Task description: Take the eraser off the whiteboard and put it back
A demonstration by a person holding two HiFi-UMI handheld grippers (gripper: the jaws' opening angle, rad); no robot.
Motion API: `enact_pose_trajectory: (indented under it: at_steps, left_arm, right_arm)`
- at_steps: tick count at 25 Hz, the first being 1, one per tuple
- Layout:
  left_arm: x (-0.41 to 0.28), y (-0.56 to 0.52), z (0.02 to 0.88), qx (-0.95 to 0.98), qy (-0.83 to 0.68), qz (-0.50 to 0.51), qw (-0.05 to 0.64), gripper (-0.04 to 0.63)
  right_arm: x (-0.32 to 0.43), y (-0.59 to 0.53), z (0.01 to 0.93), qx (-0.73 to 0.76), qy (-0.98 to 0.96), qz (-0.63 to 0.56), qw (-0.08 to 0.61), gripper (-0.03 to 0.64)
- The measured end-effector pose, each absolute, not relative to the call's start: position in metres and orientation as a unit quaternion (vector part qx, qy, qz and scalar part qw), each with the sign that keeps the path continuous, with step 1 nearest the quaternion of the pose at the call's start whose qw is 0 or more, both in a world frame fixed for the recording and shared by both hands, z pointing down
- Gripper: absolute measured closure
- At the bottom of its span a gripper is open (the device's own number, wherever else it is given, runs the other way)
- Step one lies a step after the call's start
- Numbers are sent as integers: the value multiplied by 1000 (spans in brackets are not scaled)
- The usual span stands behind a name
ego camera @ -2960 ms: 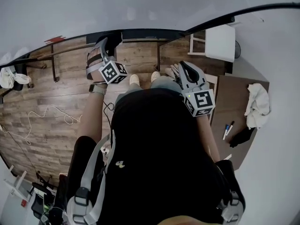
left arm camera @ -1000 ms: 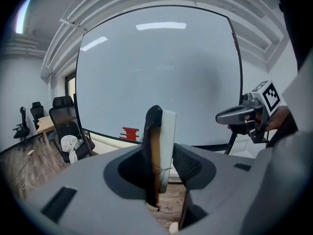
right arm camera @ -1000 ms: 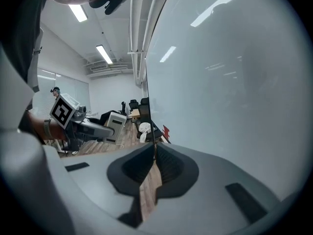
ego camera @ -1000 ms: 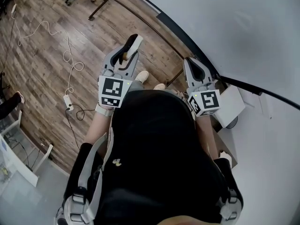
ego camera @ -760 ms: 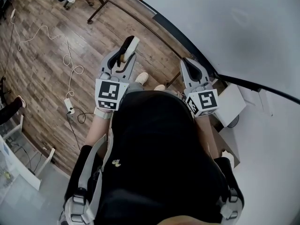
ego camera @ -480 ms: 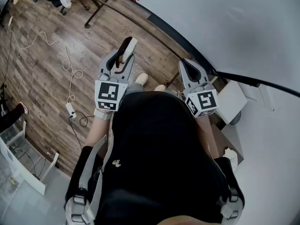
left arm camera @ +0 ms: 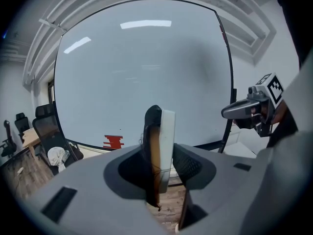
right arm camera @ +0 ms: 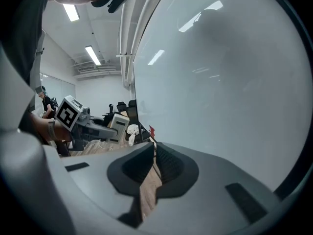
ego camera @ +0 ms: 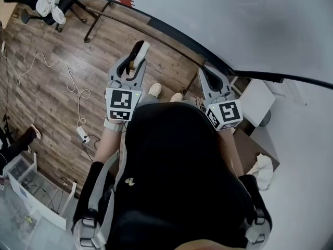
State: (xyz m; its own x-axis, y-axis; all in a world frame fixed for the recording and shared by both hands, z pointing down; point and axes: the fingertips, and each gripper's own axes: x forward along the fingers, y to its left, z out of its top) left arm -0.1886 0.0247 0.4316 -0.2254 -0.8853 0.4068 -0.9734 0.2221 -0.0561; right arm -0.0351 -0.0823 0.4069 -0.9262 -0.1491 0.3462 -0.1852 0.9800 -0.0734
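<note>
Eraser (left arm camera: 166, 126) clamped edgewise in left hand-held gripper (left arm camera: 161, 153), ready to return to whiteboard (left arm camera: 146, 67); right hand-held gripper (right arm camera: 154, 158) closed, empty.

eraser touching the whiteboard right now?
Apart. In the left gripper view the eraser sits clamped in the left gripper, with the whiteboard well behind it; the head view shows floor between them.

**Whiteboard** (left arm camera: 142, 72): smooth, glossy surf.; ceiling lights are mirrored in it. Frame dark, matt.
**Eraser** (left arm camera: 167, 131), in front of whiteboard: white smooth back (plastic-looking), dark fuzzy felt pad.
**Left gripper** (ego camera: 134, 62) & **right gripper** (right arm camera: 155, 153): grey matt plastic shells; ribbed black pads are seen on the right one.
**Floor** (ego camera: 47, 92), below whiteboard: wood-look planks, low sheen.
**Cloth** (ego camera: 261, 171), nr whiteboard's right end: white, crumpled.
</note>
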Motion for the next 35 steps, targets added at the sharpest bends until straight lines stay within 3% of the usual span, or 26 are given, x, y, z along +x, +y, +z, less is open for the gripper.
enact_pose_trajectory:
  at_steps: [35]
  left_arm:
    - [-149,-108,530,735,-575,355,57,428]
  right_arm:
    - [104,-109,416,360,-910,96,183,592]
